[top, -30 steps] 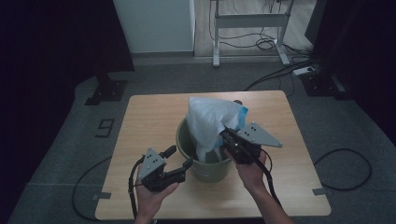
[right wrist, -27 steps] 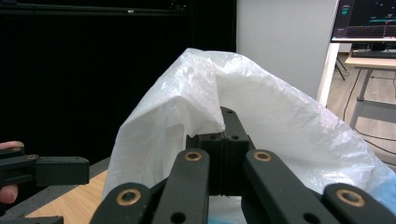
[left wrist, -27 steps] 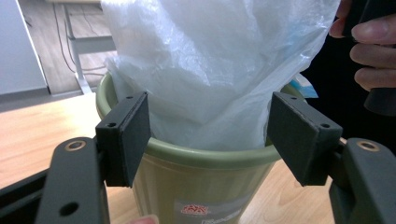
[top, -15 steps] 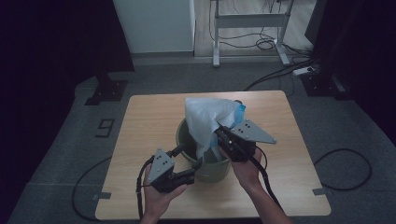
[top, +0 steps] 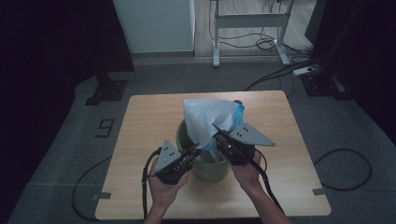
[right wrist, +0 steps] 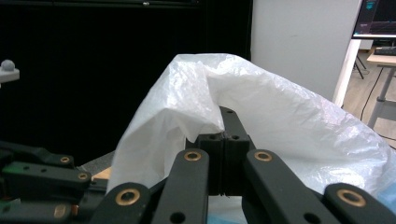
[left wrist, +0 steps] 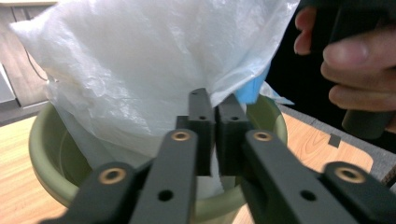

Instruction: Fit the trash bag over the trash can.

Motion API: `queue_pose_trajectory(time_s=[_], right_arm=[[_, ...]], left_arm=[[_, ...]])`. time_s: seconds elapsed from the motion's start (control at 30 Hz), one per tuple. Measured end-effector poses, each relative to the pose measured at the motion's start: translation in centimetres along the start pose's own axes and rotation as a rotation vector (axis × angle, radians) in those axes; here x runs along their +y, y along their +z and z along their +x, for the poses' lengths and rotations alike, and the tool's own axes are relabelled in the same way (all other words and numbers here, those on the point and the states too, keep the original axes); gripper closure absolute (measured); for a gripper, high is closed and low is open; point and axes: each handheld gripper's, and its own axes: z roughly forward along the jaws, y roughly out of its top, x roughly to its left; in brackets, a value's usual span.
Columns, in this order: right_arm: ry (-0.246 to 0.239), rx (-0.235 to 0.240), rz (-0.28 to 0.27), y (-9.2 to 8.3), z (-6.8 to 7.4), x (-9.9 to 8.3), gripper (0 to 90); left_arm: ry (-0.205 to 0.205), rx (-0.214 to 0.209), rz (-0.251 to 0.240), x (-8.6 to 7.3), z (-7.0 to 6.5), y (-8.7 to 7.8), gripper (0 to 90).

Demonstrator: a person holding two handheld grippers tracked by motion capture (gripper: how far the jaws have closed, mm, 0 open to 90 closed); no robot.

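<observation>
An olive green bucket (top: 209, 171) stands in the middle of the wooden table (top: 144, 121), and a white plastic bag (top: 205, 120) with a blue edge rises out of it. My left gripper (top: 196, 150) is at the bucket's near left rim. Its jaws have just been closing and now pinch the bag's thin film (left wrist: 140, 60) just above the rim (left wrist: 42, 154), as the left gripper view (left wrist: 215, 100) shows. My right gripper (top: 217, 128) is shut on a fold of the bag (right wrist: 289, 121) and holds it up above the bucket, pads together (right wrist: 223, 126).
The hand on the right gripper (left wrist: 355, 70) is close on the right in the left gripper view. Beyond the table stand a white cabinet (top: 154, 25) and a desk frame (top: 250, 21). Cables (top: 343, 163) lie on the grey floor. Bare tabletop surrounds the bucket.
My left gripper has moved right, up to the bucket, and its jaws have gone from open to shut on the bag. The right gripper has kept its grip and its place.
</observation>
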Motion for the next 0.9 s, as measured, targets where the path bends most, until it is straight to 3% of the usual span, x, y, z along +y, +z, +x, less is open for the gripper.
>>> queue_pose_trajectory(time_s=[0.1,0.2,0.27,0.3,0.4,0.53,0.6,0.7,0.8,0.9], right_arm=[[0.004,-0.011,0.001,-0.2,-0.3,-0.1,86.8],[0.007,-0.019,0.0,-0.3,-0.5,-0.2,84.1],[-0.004,-0.036,0.005,-0.4,-0.4,-0.4,76.2],[-0.017,-0.06,0.009,-0.6,-0.4,-0.6,69.0],[-0.056,-0.134,0.023,-1.1,-0.6,-1.2,60.4],[-0.071,-0.199,0.08,-2.1,-1.9,-2.8,59.8],[-0.043,-0.201,0.091,-2.7,-2.8,-3.3,63.1],[-0.048,-0.196,0.102,-3.5,-3.4,-3.8,65.6],[-0.108,-0.221,0.095,-4.0,-3.1,-4.2,57.5],[-0.092,-0.212,0.098,-4.2,-2.9,-4.6,49.1]], left_arm=[[0.007,0.01,-0.033,0.3,0.5,-0.5,89.8],[-0.024,0.004,-0.062,0.5,1.3,-1.0,89.9],[-0.042,0.011,-0.089,0.5,1.7,-1.4,89.9],[-0.045,0.017,-0.099,0.5,1.9,-1.6,90.0],[-0.065,0.029,-0.132,0.5,2.4,-2.4,90.0],[-0.066,0.026,-0.138,0.8,2.8,-3.2,90.0],[-0.064,0.016,-0.133,0.9,2.7,-3.2,90.0],[-0.039,0.016,-0.115,0.8,2.3,-2.9,90.0],[-0.043,0.022,-0.117,0.8,2.3,-2.9,90.0],[-0.05,0.026,-0.124,0.9,2.4,-2.9,90.0]])
